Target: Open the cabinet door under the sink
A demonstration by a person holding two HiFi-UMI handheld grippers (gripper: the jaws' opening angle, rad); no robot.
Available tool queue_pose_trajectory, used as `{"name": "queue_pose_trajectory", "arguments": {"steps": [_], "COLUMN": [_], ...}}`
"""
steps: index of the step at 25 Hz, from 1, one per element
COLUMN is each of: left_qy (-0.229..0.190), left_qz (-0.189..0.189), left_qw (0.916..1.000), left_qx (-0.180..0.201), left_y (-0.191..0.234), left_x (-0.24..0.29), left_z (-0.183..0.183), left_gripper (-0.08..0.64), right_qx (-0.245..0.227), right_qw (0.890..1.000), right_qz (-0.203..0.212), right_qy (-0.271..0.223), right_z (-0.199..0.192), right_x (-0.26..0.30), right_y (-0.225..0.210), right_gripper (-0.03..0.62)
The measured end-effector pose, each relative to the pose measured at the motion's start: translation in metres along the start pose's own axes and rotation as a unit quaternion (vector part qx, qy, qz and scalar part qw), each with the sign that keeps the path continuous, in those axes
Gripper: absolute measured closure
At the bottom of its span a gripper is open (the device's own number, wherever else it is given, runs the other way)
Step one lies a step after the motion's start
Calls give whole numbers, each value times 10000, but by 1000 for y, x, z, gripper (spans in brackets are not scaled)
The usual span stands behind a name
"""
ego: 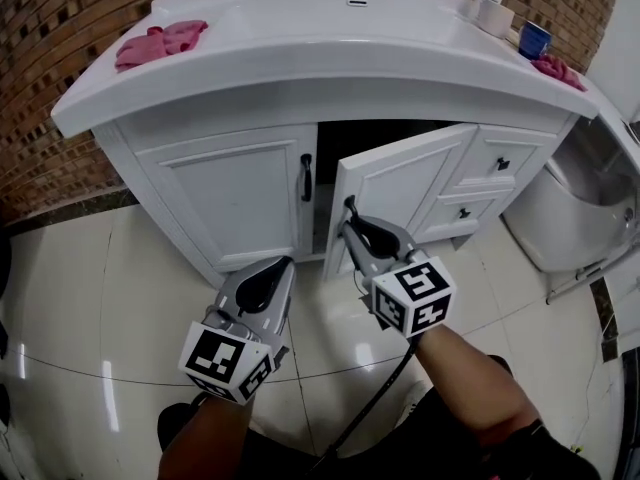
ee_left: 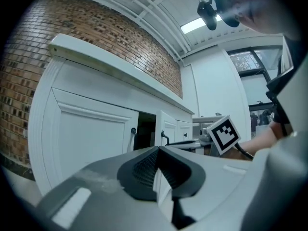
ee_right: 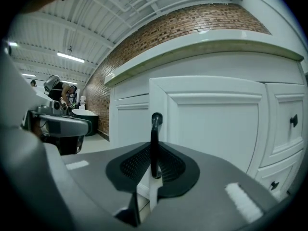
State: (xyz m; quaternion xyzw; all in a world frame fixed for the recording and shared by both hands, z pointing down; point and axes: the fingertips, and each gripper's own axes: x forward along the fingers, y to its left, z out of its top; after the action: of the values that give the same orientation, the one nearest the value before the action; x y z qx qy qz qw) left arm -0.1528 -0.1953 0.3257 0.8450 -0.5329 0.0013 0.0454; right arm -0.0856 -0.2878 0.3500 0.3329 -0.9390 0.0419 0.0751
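Note:
The white cabinet under the sink has two doors. Its right door stands swung partly outward, with a dark gap behind it. My right gripper is shut on that door's black handle; in the right gripper view the handle runs upright between the pads in front of the door. The left door is closed, its handle untouched. My left gripper hovers low in front of the cabinet, shut and empty, apart from both doors.
Two small drawers sit right of the open door. On the sink top lie a pink cloth, a soap bottle and a blue cup. A white tub stands at the right. Glossy tiled floor lies below.

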Motion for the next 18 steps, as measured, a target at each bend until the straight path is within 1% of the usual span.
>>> {"name": "queue_pose_trajectory", "arguments": {"steps": [3, 7, 11, 12, 16, 18], "left_qy": [48, 120, 142, 150, 196, 254], "left_qz": [-90, -260, -415, -456, -652, -710], "left_qw": [9999, 9996, 9990, 9988, 9975, 9970], "left_qx": [-92, -2, 110, 94, -169, -150], "left_y": [-13, -36, -59, -63, -80, -89], "left_x": [-3, -7, -13, -14, -14, -11], "left_z": [-1, -2, -4, -4, -7, -9], "left_gripper": [554, 554, 554, 554, 554, 554], "right_qx": [23, 90, -11, -56, -203, -182], "right_qw": [10000, 9998, 9998, 9997, 9993, 9992], "right_qz": [-49, -160, -218, -229, -303, -368], "right_qy": [43, 97, 43, 25, -23, -12], "right_z": [-3, -7, -12, -13, -16, -18], "right_x": [-18, -41, -64, -70, -95, -109], "right_y": [1, 0, -1, -1, -6, -10], "right_gripper": [546, 545, 545, 545, 545, 546]}}
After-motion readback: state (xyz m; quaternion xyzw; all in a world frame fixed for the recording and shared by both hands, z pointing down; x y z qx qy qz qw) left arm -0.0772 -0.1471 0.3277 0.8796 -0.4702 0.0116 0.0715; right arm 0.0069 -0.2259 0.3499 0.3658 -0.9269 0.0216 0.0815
